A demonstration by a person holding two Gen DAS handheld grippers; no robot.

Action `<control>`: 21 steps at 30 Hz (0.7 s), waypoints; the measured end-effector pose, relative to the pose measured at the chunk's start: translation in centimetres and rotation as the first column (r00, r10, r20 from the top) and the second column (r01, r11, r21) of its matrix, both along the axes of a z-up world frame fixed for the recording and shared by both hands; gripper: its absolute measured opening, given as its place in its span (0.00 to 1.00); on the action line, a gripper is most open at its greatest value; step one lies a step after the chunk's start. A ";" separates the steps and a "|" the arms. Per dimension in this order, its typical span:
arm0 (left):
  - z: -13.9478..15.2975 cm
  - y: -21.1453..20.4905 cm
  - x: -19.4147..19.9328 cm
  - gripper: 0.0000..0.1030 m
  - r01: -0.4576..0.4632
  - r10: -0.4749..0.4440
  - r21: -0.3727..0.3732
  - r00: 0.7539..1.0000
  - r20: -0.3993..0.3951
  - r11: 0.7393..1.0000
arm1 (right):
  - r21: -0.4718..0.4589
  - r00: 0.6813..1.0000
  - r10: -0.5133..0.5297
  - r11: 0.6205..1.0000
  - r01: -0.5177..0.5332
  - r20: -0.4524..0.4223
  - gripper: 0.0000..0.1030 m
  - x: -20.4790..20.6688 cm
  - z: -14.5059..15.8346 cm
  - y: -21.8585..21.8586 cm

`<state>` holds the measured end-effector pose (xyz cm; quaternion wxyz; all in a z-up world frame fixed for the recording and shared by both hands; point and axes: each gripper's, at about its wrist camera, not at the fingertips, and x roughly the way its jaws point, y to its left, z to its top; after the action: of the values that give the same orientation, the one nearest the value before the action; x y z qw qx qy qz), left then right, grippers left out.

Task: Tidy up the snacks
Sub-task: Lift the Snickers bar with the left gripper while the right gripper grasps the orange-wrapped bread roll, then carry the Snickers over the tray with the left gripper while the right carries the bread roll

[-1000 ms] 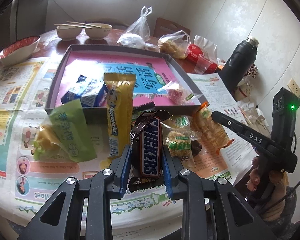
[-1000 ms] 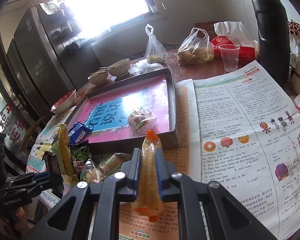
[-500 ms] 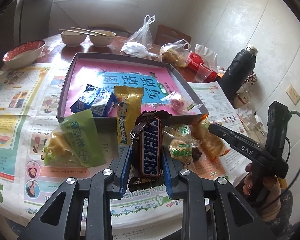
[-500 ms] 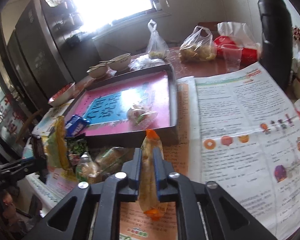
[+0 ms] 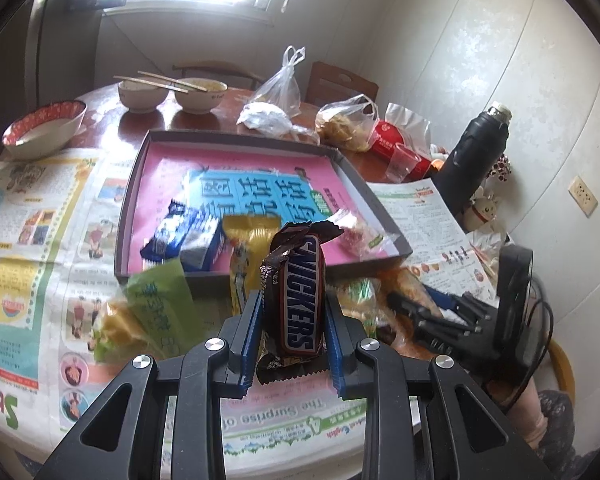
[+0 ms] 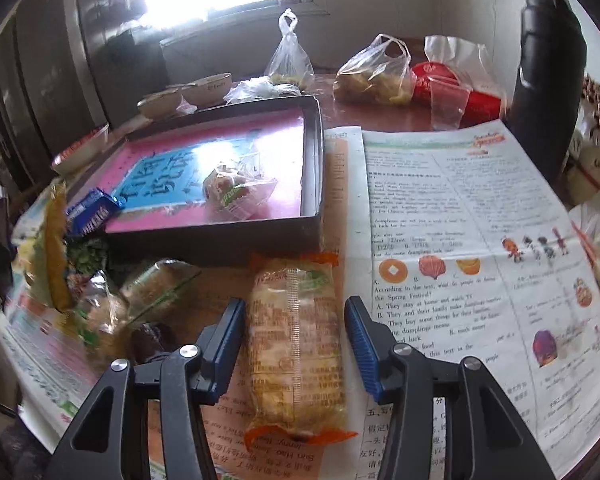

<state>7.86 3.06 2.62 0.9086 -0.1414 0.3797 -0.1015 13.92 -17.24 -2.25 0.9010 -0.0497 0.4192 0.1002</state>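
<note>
My left gripper is shut on a brown Snickers bar and holds it above the table, in front of the dark tray with a pink and blue lining. A blue packet and a clear-wrapped sweet lie in the tray. A yellow packet leans on its front wall. My right gripper is open, its fingers either side of an orange-edged cracker packet that lies flat on the newspaper. The tray is just beyond it.
Loose snacks lie in front of the tray: a green packet and several small wrapped cakes. Bowls, plastic bags, a cup and a black flask stand at the back. The right gripper shows at the right of the left wrist view.
My right gripper has opened and let go of the cracker packet, which now lies flat on the newspaper. My left gripper has risen with the Snickers bar still in it.
</note>
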 end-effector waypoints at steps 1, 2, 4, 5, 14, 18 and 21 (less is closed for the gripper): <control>0.2 0.0 0.3 0.29 0.000 0.001 -0.002 1.000 0.003 1.000 | -0.007 1.000 0.003 1.000 -0.002 0.007 0.36 -0.1 0.0 0.0; 0.4 0.0 0.6 0.29 0.001 -0.001 -0.003 1.000 0.007 1.000 | 0.003 1.000 0.004 1.000 -0.004 0.004 0.35 -0.1 0.1 -0.1; 0.8 0.0 1.1 0.29 0.001 -0.001 -0.005 1.000 0.015 1.000 | 0.034 1.000 0.003 0.999 -0.003 -0.001 0.35 -0.1 0.3 -0.5; 1.1 0.0 1.4 0.29 0.001 -0.001 -0.006 1.000 0.020 1.000 | 0.050 1.000 0.004 0.999 -0.004 0.001 0.35 -0.1 0.4 -0.8; 2.9 0.4 4.3 0.29 -0.008 0.009 -0.014 0.999 0.050 1.000 | 0.180 0.999 -0.003 0.984 -0.006 0.053 0.35 0.5 3.7 -2.7; 3.3 0.5 5.6 0.29 -0.007 0.007 -0.013 0.999 0.054 1.000 | 0.208 0.997 -0.011 0.978 -0.006 0.080 0.35 1.3 5.1 -3.0; 3.3 0.4 6.7 0.29 -0.005 0.006 -0.011 0.999 0.047 1.000 | 0.222 0.995 -0.010 0.975 -0.013 0.101 0.35 2.2 6.2 -2.9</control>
<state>14.60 3.50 5.95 0.9168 -0.1449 0.3573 -0.1042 16.17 -20.12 3.92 0.9210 0.0460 0.3589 0.1443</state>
